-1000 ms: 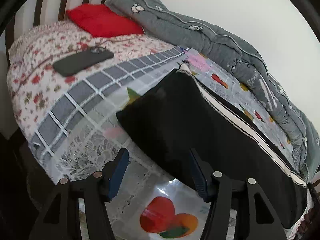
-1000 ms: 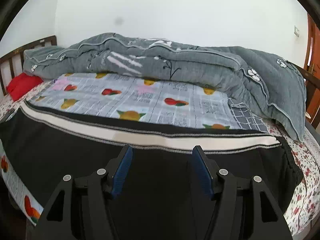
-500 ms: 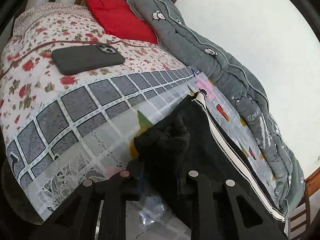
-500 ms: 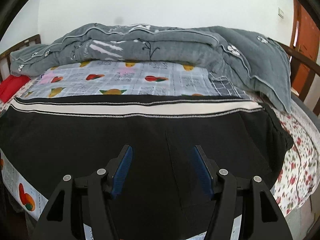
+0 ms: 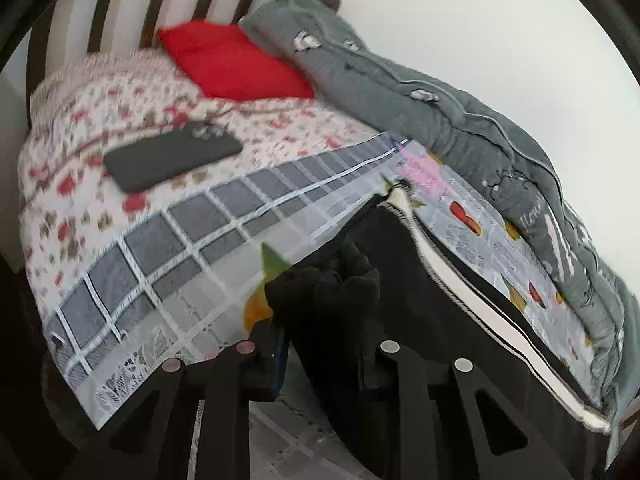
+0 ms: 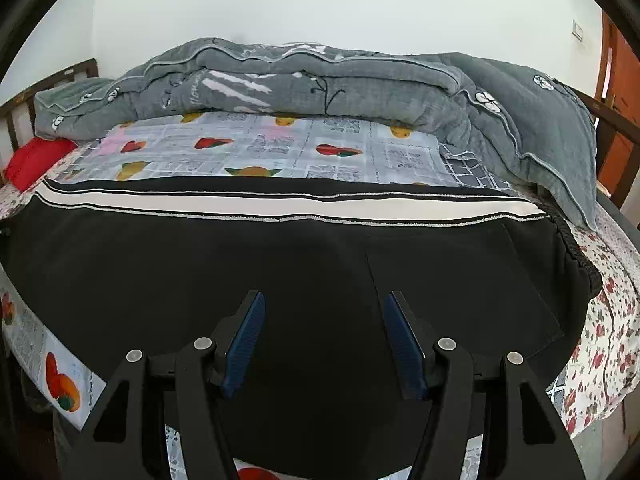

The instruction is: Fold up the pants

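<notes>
Black pants (image 6: 240, 264) with a white side stripe (image 6: 240, 204) lie lengthwise across the bed, waistband at the right (image 6: 576, 252). My left gripper (image 5: 324, 356) is shut on the bunched leg end of the pants (image 5: 328, 284), lifted a little off the sheet. The stripe also shows in the left wrist view (image 5: 472, 296). My right gripper (image 6: 324, 340) is open, its blue pads (image 6: 246, 336) hovering over the black cloth near the seat, holding nothing.
A grey quilt (image 6: 320, 80) is piled along the wall side. A dark phone (image 5: 172, 158) and a red pillow (image 5: 232, 60) lie near the wooden headboard (image 5: 120, 8). The fruit-print sheet (image 6: 280, 148) covers the bed; its front edge drops off (image 6: 60, 376).
My left gripper closed on the pants' leg end and has lifted and bunched it. My right gripper stayed open, shifting slightly over the pants.
</notes>
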`<state>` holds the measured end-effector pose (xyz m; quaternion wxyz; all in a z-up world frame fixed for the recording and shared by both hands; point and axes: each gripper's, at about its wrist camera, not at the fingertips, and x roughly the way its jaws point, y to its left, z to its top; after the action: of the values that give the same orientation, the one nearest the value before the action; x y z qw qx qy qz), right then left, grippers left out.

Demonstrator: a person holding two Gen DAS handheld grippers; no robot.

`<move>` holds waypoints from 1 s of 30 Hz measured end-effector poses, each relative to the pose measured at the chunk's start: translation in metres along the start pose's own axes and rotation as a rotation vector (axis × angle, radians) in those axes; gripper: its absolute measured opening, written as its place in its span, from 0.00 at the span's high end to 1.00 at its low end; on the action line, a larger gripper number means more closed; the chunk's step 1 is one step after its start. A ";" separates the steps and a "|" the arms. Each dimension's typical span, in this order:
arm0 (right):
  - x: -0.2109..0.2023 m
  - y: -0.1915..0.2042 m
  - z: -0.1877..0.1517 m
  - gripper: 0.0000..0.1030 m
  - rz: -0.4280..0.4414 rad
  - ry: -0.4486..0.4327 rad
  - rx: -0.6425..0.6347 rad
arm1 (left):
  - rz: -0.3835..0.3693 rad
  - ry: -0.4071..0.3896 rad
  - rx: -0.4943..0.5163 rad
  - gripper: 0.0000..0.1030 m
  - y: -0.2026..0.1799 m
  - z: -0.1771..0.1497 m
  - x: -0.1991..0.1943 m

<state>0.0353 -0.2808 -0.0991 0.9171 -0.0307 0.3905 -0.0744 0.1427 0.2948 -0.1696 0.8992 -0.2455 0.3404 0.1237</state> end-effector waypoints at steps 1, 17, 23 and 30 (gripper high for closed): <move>-0.002 -0.001 -0.001 0.40 0.005 -0.002 0.002 | 0.009 -0.009 0.012 0.78 -0.004 0.001 -0.005; -0.055 -0.059 -0.016 0.41 0.007 -0.088 0.070 | -0.037 -0.135 0.316 0.84 -0.169 -0.019 -0.098; -0.068 -0.094 -0.030 0.41 -0.005 -0.105 0.128 | -0.097 -0.133 0.426 0.84 -0.245 -0.070 -0.118; -0.071 -0.138 -0.034 0.41 0.006 -0.138 0.182 | -0.133 -0.080 0.551 0.86 -0.315 -0.136 -0.116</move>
<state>-0.0538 -0.4060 -0.0562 0.9410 0.0486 0.3181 -0.1046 0.1046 -0.0506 -0.0671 0.9509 -0.0084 0.3086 -0.0232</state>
